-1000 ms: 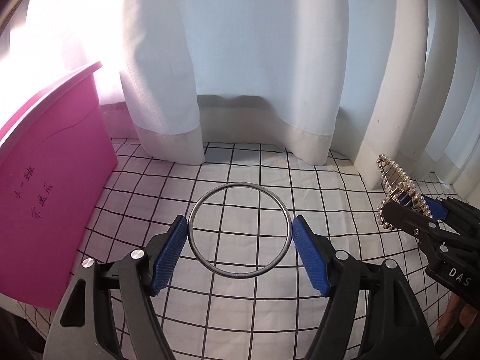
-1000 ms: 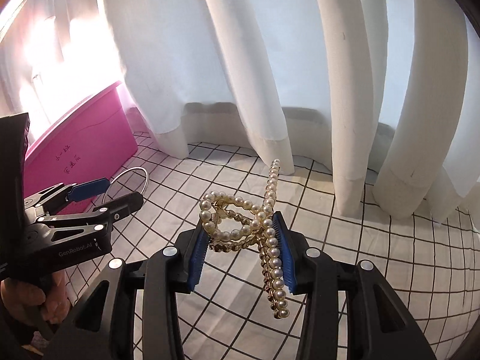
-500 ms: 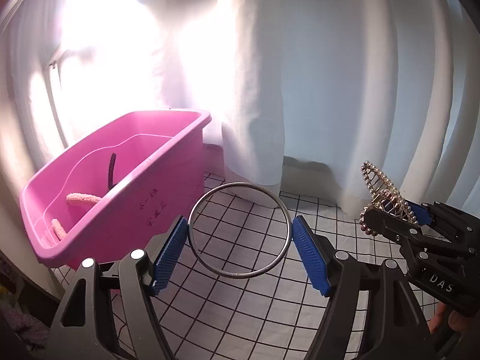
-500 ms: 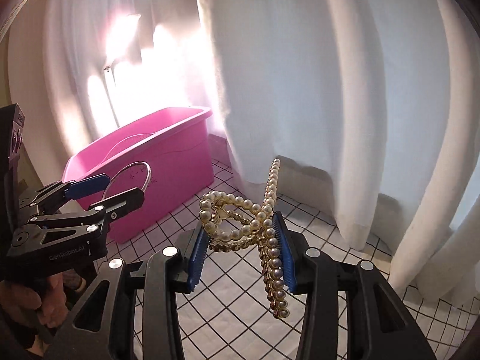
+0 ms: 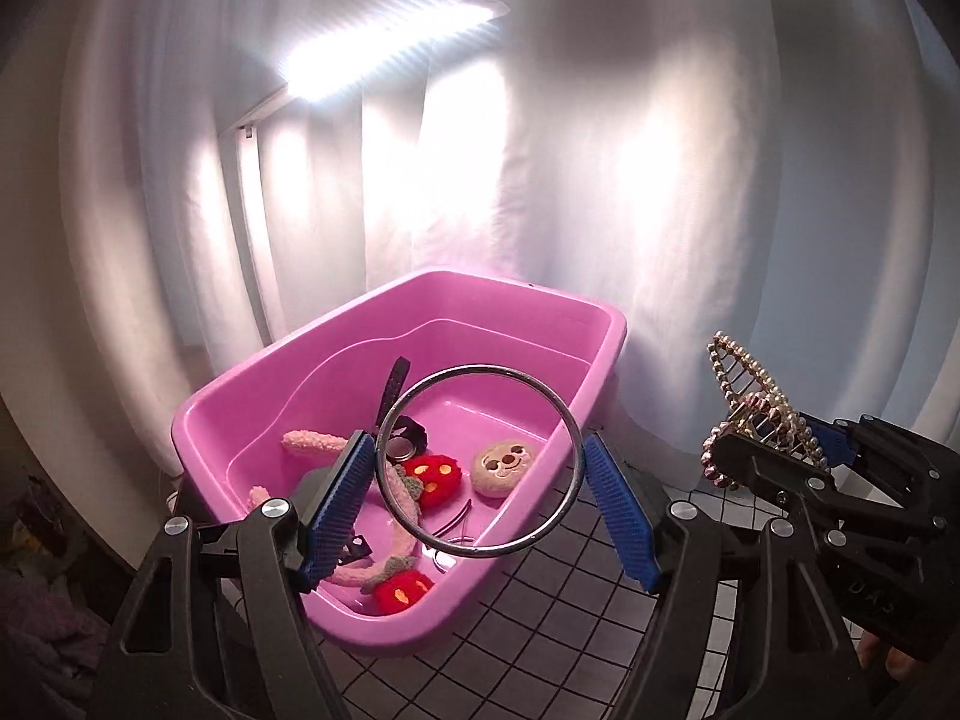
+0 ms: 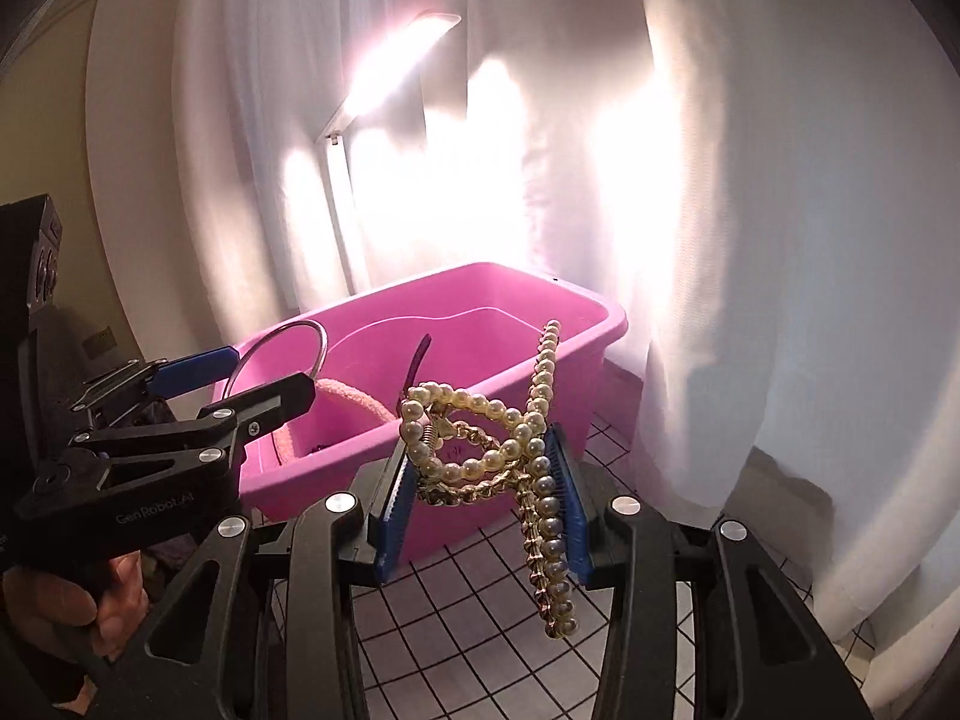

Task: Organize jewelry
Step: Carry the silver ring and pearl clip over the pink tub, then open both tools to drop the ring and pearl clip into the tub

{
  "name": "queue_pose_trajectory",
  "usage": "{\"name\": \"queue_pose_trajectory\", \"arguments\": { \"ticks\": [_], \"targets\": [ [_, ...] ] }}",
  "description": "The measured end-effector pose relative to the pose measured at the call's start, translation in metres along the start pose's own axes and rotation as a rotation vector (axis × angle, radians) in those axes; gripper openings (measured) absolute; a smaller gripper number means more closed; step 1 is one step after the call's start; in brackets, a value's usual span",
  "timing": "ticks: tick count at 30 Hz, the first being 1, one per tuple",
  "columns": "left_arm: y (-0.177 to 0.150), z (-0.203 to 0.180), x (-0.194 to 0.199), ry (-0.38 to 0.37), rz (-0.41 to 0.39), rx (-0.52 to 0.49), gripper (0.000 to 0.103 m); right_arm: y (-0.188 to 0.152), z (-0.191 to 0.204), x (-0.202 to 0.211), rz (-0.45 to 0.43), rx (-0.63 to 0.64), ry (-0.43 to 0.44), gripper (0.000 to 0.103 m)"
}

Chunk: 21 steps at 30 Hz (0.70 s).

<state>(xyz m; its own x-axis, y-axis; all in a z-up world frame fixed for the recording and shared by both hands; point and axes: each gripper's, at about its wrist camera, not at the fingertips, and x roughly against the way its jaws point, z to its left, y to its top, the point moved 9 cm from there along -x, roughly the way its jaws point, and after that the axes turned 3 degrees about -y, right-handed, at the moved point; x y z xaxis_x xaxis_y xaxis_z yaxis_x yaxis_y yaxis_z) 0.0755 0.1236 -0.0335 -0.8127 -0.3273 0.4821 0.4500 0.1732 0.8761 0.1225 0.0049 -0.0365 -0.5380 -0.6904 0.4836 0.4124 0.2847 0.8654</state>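
My left gripper (image 5: pixel 480 474) is shut on a thin silver metal ring (image 5: pixel 561 507), held upright between the blue pads in front of the pink plastic bin (image 5: pixel 528 306). My right gripper (image 6: pixel 486 492) is shut on a gold pearl hair claw (image 6: pixel 474 450), its long pearl arm hanging below the pads. In the left wrist view the right gripper (image 5: pixel 780 456) with the pearl claw (image 5: pixel 750 390) sits to the right of the bin. In the right wrist view the left gripper (image 6: pixel 234 372) holds the ring (image 6: pixel 294 336) over the bin's near left corner (image 6: pixel 480 282).
The bin holds plush hair pieces: red bows (image 5: pixel 432 474), a round beige face (image 5: pixel 504 465), pink fuzzy bands (image 5: pixel 312 441), a dark clip (image 5: pixel 393 387). White curtains (image 5: pixel 660 180) hang behind. A bright lamp bar (image 5: pixel 390 48) shines above. Black-grid white cloth (image 5: pixel 540 630) covers the table.
Both grippers rose and swung left toward the pink bin, which now fills the middle of both views with its inside visible. Ring and pearl claw stay gripped.
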Motion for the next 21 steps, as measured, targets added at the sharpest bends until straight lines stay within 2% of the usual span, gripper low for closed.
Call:
{"name": "queue_pose_trajectory", "arguments": {
  "ticks": [4, 9, 13, 21],
  "targets": [
    [0.018, 0.035, -0.013, 0.016, -0.008, 0.008, 0.070, 0.029, 0.021, -0.032, -0.008, -0.005, 0.026, 0.041],
    [0.033, 0.074, -0.043, 0.029, 0.024, 0.045, 0.070, 0.059, 0.041, -0.078, 0.014, -0.017, 0.031, 0.041],
    [0.034, 0.100, -0.066, 0.027, 0.077, 0.064, 0.070, 0.075, 0.049, -0.114, 0.053, -0.014, 0.017, 0.041],
    [0.022, 0.124, -0.103, 0.007, 0.209, 0.097, 0.070, 0.078, 0.055, -0.168, 0.180, -0.032, -0.022, 0.041]
  ]
}}
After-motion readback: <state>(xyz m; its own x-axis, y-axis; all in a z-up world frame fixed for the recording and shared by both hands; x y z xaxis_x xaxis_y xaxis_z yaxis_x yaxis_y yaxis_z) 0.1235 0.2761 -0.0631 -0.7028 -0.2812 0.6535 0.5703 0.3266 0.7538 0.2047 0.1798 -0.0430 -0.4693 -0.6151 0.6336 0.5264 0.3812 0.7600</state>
